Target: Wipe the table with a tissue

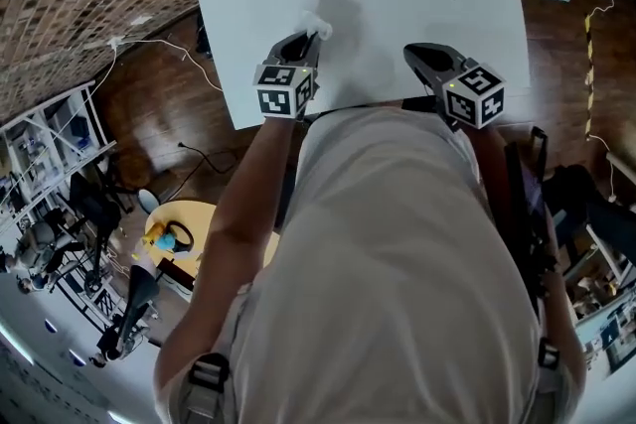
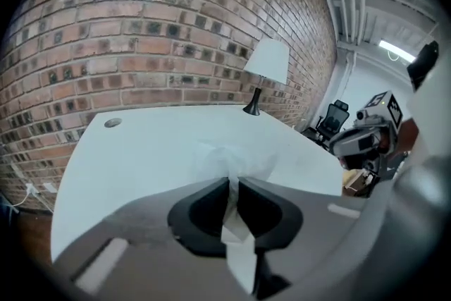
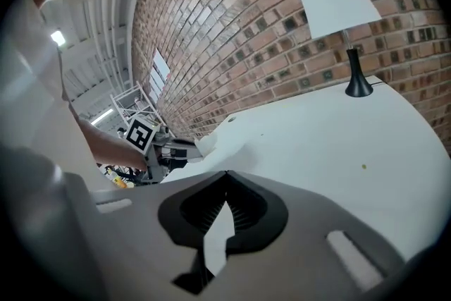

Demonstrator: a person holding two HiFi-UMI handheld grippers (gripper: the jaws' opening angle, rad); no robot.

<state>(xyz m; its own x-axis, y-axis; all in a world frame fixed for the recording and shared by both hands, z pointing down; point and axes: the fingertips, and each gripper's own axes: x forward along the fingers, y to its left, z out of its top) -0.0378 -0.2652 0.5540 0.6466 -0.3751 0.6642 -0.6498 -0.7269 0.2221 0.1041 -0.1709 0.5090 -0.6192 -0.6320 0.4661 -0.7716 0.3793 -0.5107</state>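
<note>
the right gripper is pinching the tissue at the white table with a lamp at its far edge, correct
No: the left gripper pinches the tissue, as the left gripper view shows; the right gripper is shut on nothing. The white table and the lamp at its far edge are right.

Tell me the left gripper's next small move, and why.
Probably lower the left gripper so the tissue pinched in its jaws presses flat on the table, ready to wipe: the tissue is gripped and sits over the tabletop, but firm contact isn't clear.

A brick wall point(image 2: 141, 46) meets a dark wooden floor point(image 1: 149, 119).
</note>
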